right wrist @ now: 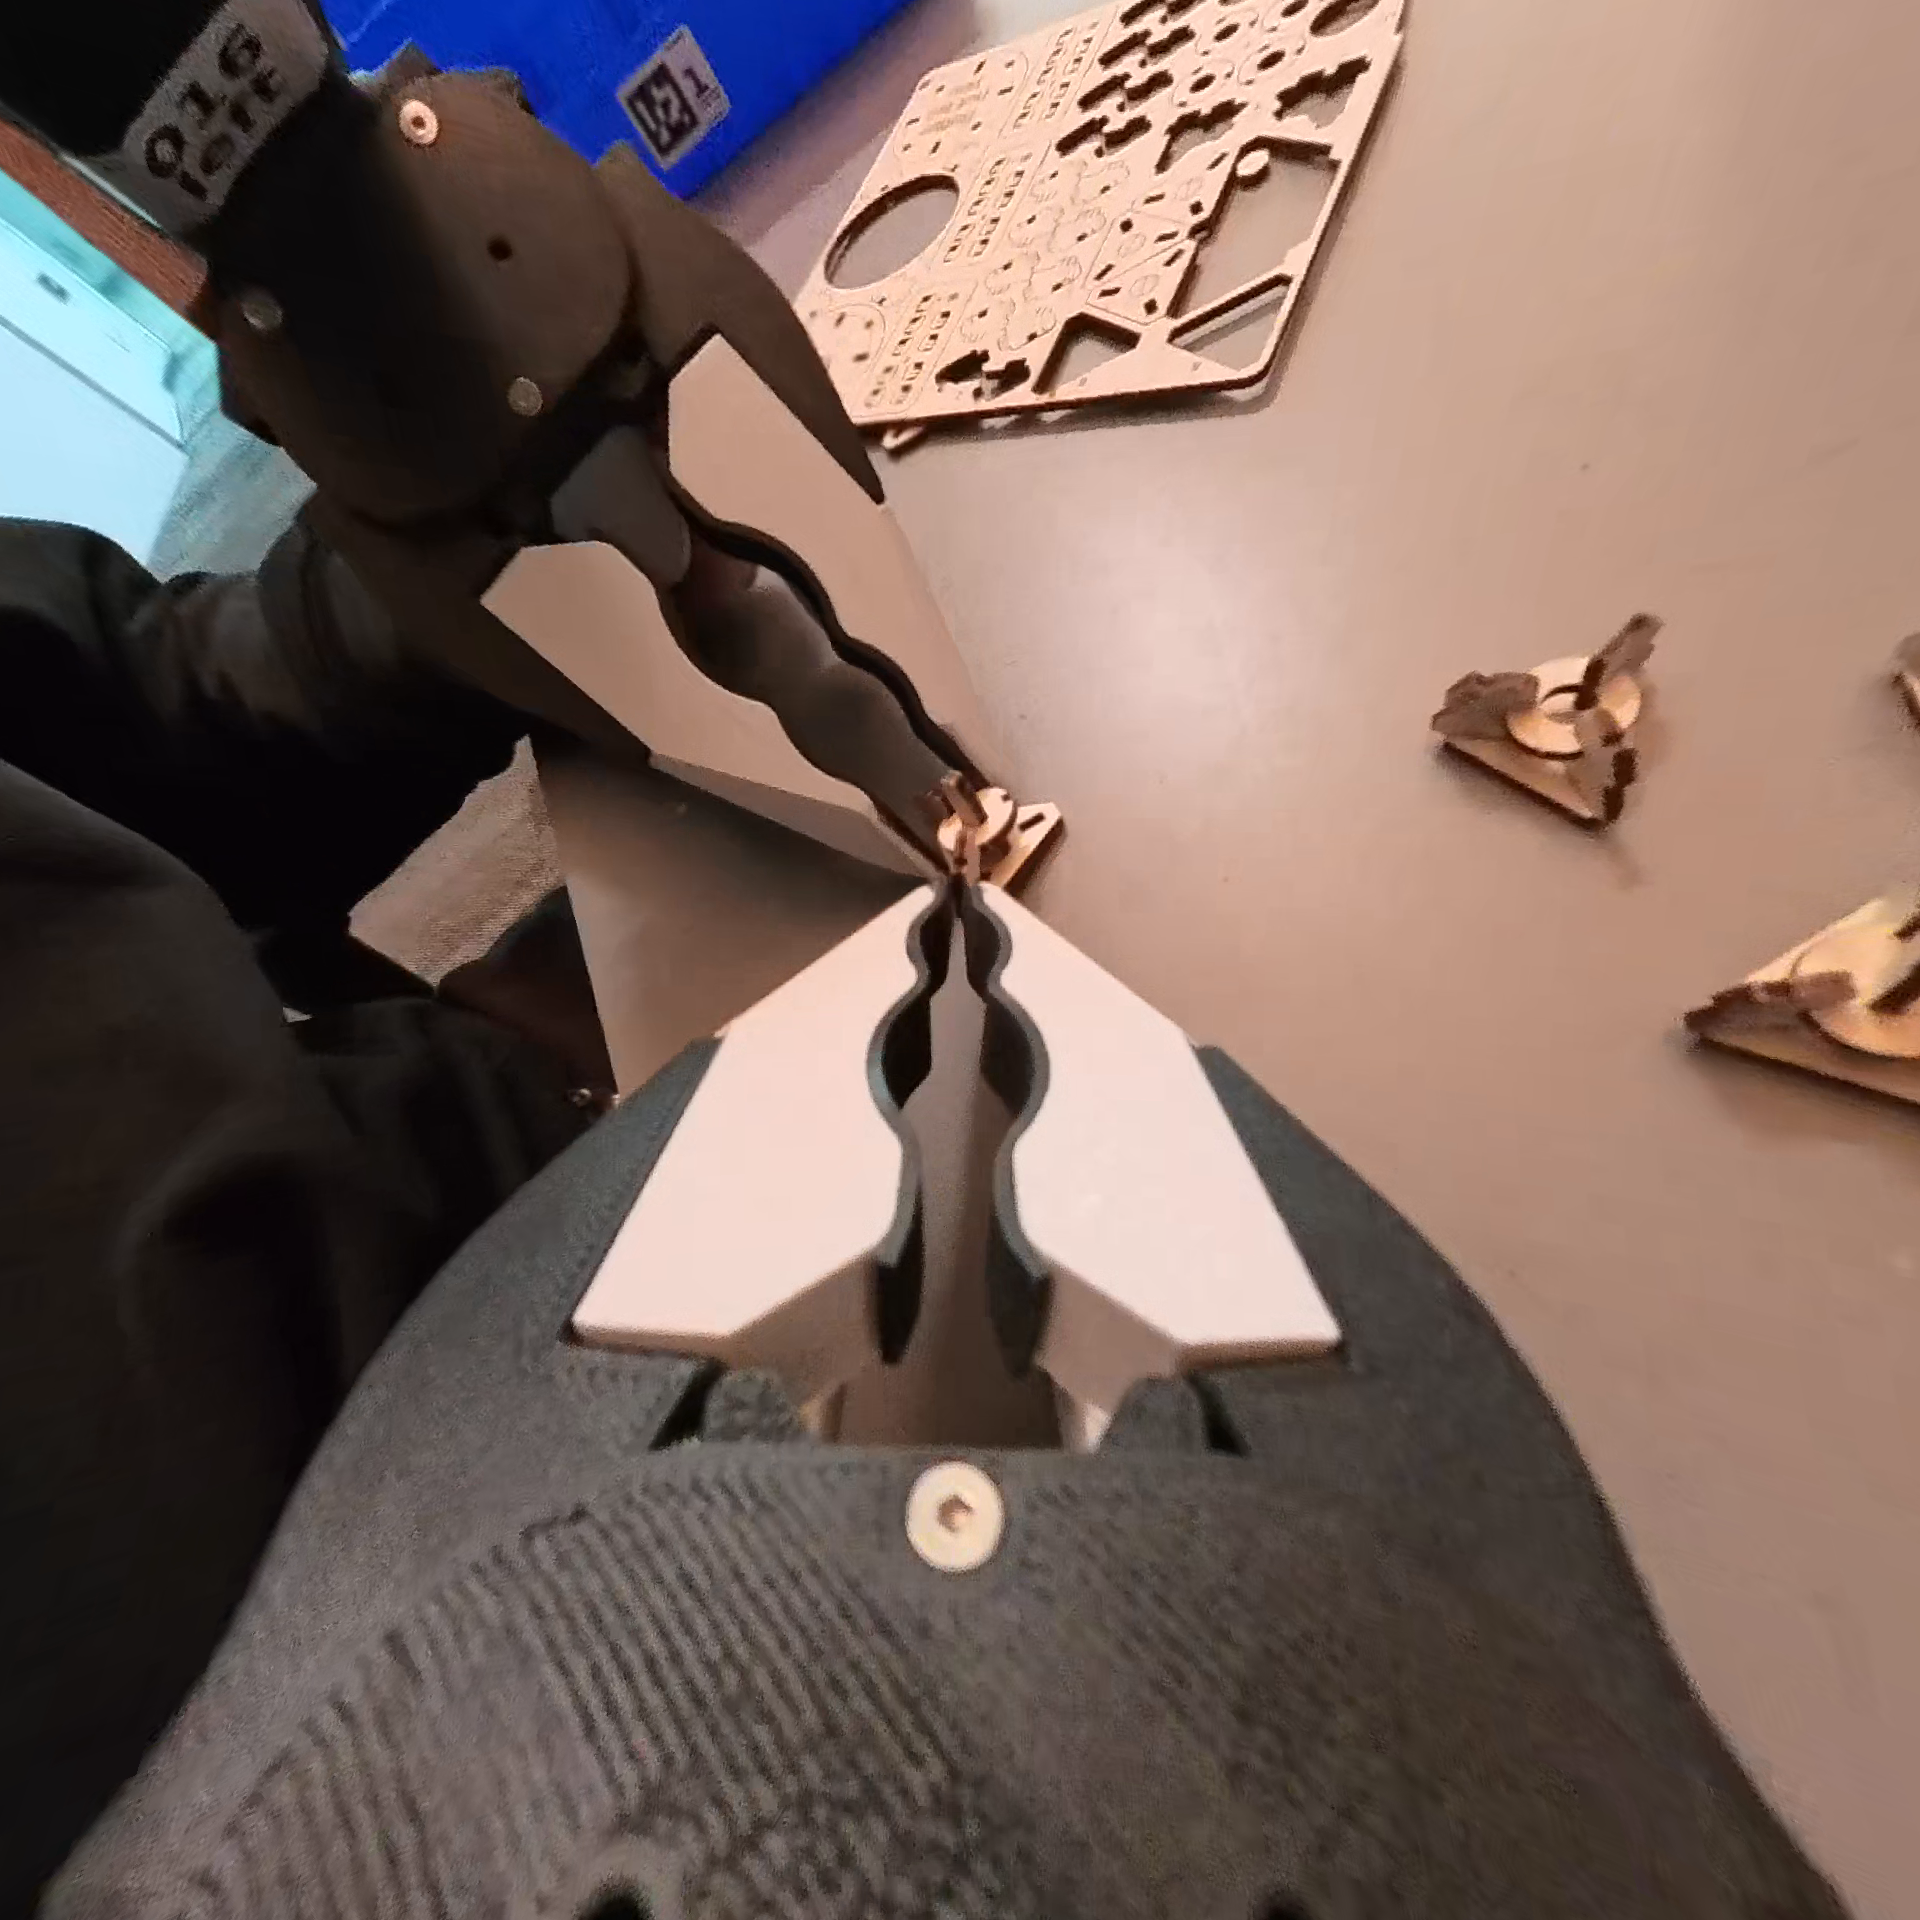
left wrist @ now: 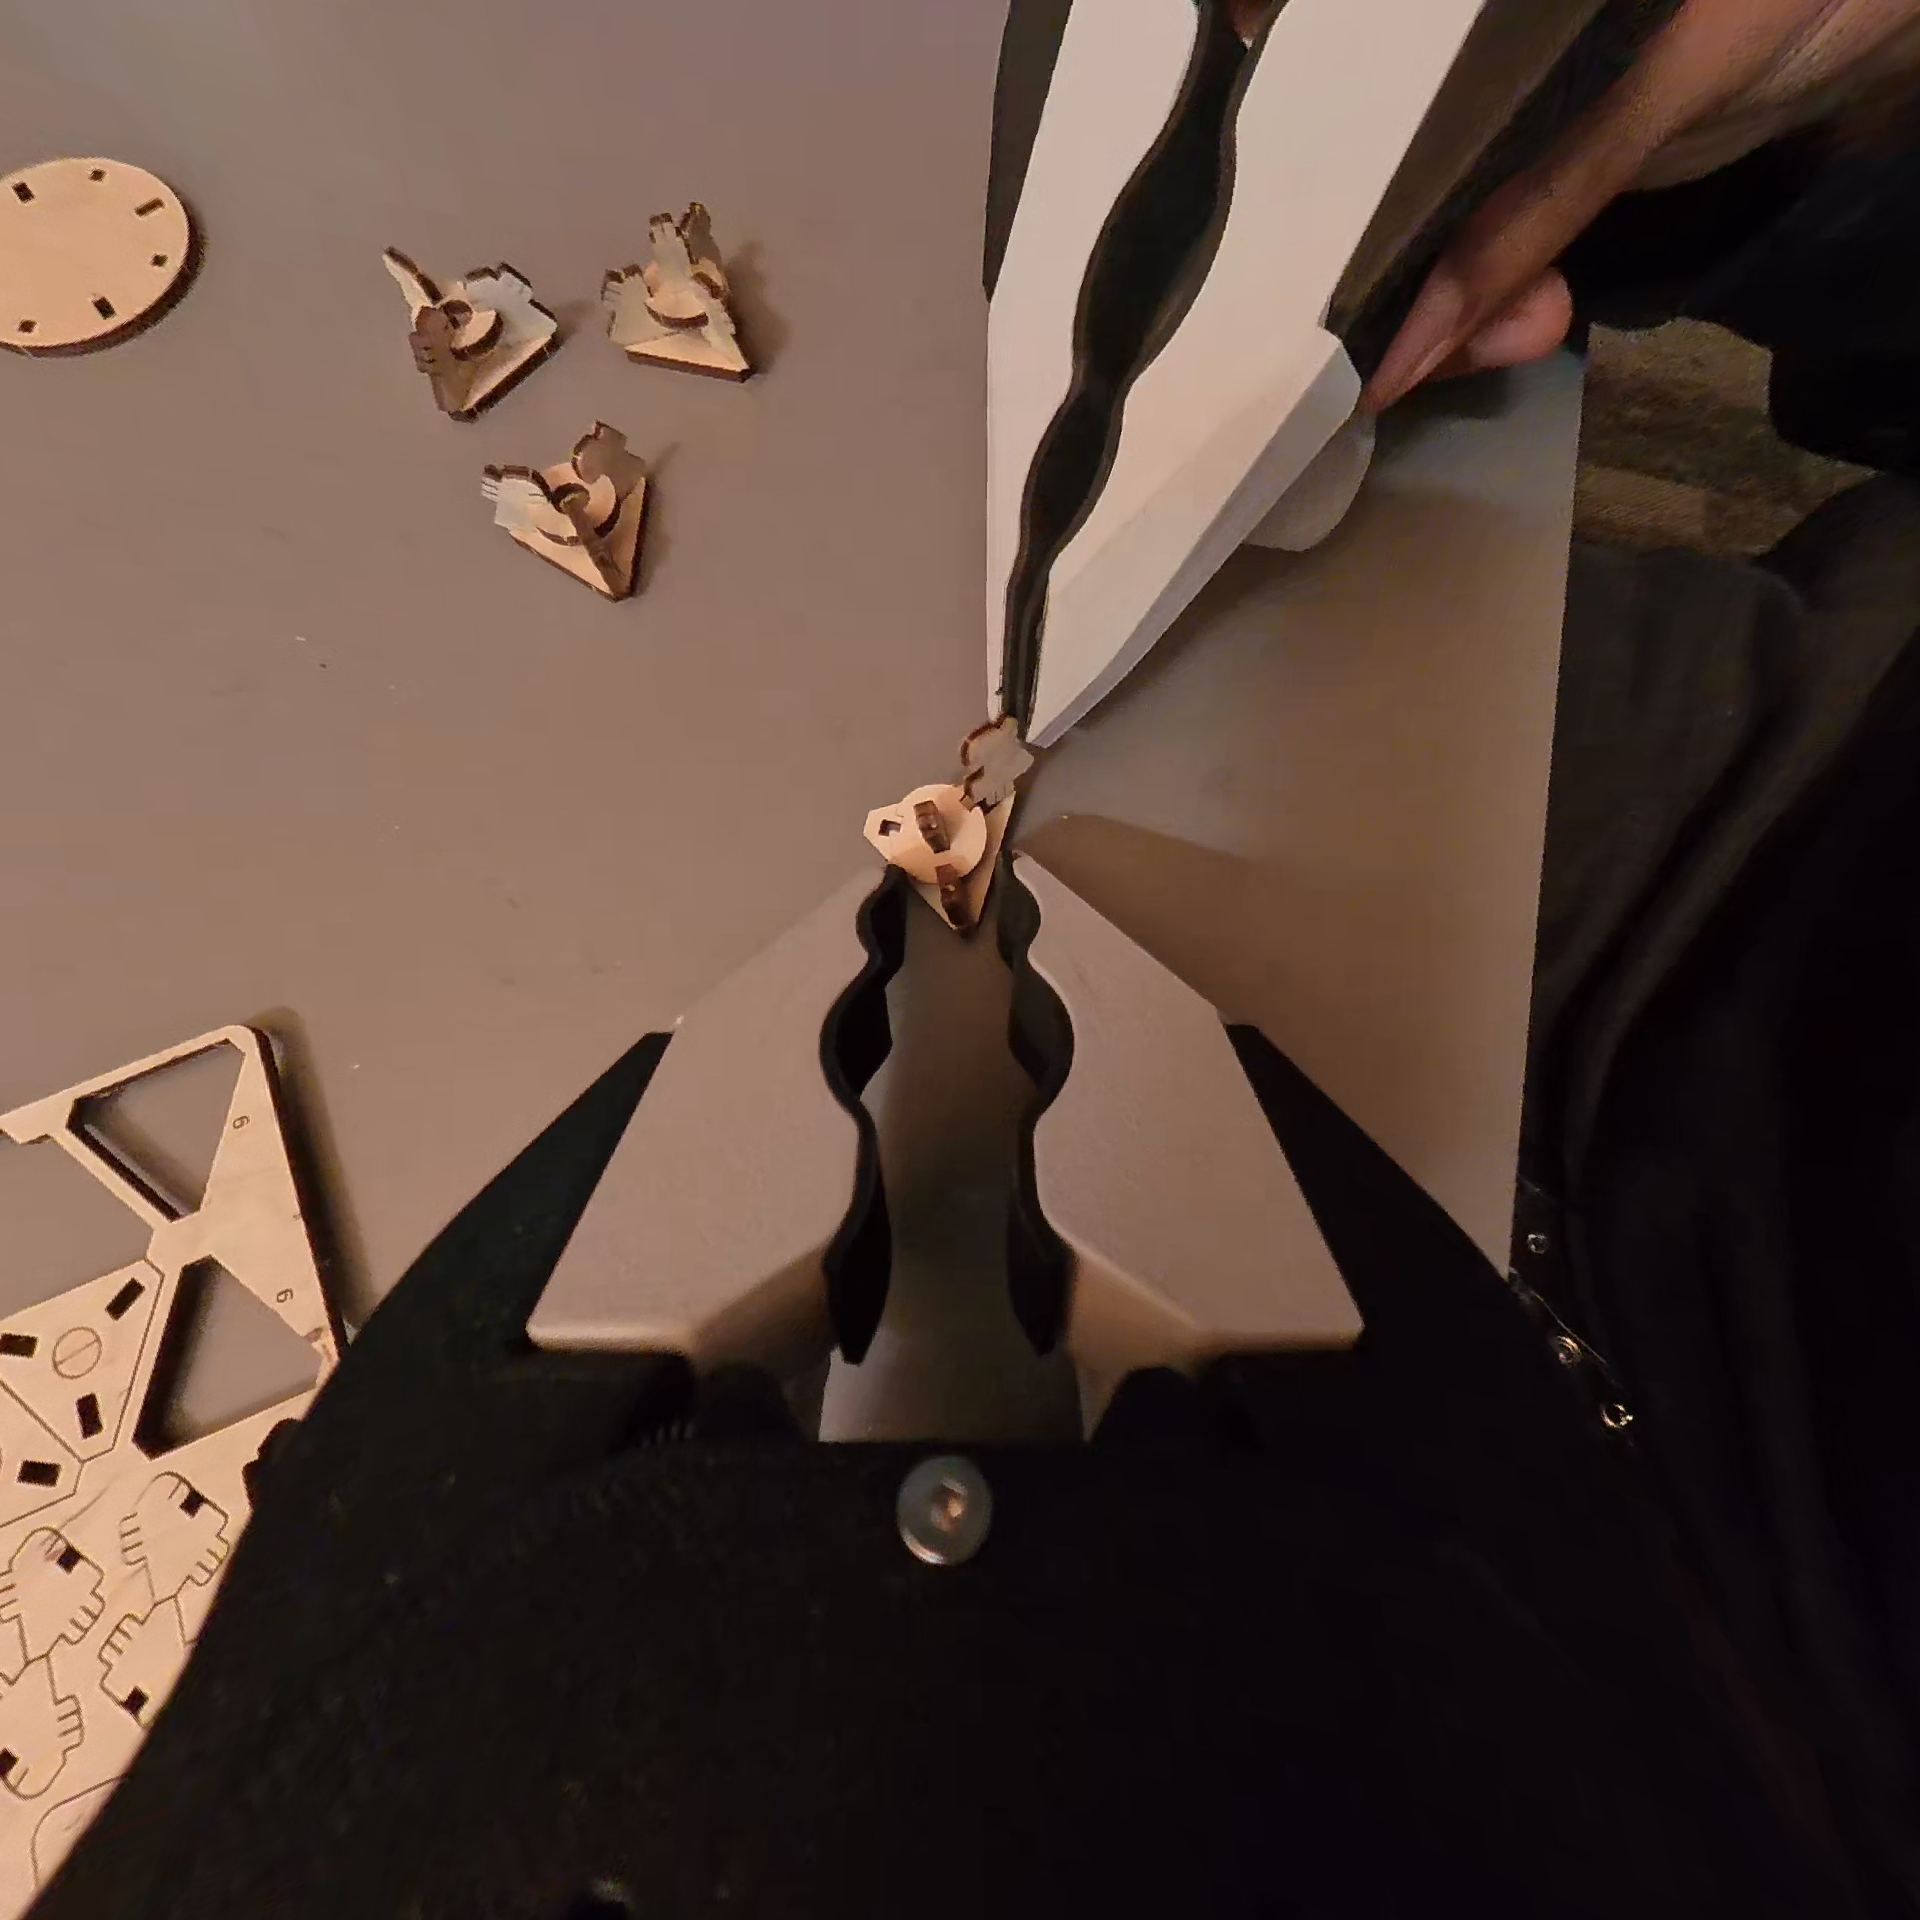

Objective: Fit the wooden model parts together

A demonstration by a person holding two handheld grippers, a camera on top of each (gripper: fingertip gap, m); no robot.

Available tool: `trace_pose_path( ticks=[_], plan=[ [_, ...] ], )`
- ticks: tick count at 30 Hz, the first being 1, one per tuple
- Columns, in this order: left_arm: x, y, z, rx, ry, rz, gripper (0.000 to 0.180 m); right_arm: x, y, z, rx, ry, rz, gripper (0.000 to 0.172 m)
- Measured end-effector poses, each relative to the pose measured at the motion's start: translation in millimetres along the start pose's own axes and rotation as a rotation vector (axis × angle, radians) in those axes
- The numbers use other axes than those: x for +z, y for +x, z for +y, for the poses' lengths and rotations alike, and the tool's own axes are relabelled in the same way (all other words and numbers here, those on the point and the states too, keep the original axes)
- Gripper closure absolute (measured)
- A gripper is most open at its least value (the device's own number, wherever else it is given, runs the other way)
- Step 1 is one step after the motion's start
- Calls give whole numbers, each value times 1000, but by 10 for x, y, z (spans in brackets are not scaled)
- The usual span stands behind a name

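Plywood triangle assembly (left wrist: 940, 852) sits on the grey bench (left wrist: 520, 727) near its front edge, between my two grippers. It looks light, thin and stiff, and I judge the slotted tabs brittle, so I would grip it by the flat edges of the base, not the upright pieces.

Going down in size: the laser-cut parts sheet (right wrist: 1101, 208) lies flat further off, a round slotted disc (left wrist: 88, 255) lies apart, and three finished triangle assemblies (left wrist: 566, 509) stand in a loose group well clear of the grippers.

My left gripper (left wrist: 951, 883) is spread a little, its pads bracketing the near corner of the triangle base; I cannot tell whether both press. My right gripper (right wrist: 954, 888) is pinched together on a small notched tab piece (left wrist: 997, 756) at the assembly's far side.

Only the left wrist view shows the disc and the base's open slot; only the right wrist view shows the whole sheet and a blue bin (right wrist: 623, 73) behind.
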State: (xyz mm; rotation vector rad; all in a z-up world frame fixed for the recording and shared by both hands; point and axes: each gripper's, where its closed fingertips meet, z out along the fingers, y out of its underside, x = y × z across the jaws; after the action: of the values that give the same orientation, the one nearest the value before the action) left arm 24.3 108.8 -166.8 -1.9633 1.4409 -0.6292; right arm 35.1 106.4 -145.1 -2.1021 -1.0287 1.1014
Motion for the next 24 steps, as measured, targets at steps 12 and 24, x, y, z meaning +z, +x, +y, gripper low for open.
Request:
trace_pose_path(
  ticks=[12,24],
  plan=[
    [-4,-18,5,-16,-1,-3,164,23,93,90,-48,-59,88,171],
    [-2,-13,5,-8,-2,-5,163,22,94,77,-183,-120,218,171]
  ],
)
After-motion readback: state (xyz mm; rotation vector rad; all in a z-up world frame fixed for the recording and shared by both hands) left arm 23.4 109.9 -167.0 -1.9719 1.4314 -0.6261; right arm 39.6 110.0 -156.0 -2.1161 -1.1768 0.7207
